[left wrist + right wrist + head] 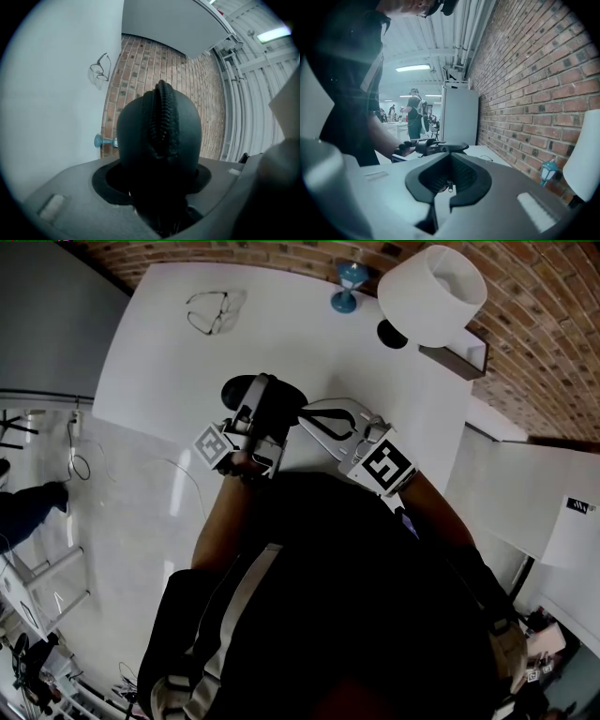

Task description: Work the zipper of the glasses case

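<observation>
- Gripping the black glasses case [159, 140] at centre frame, the left gripper [265, 409] clamps its lower end, zipper [161, 117] facing the camera.
- Right gripper [449, 180]: 2 jaws pressed together, just right of the case.
- Glasses [214, 312] lie upper left on the white table [281, 324].

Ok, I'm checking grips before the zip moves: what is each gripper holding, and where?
The left gripper clamps the glasses case by its near end. The right gripper, shut, seems to pinch the zipper pull.
</observation>
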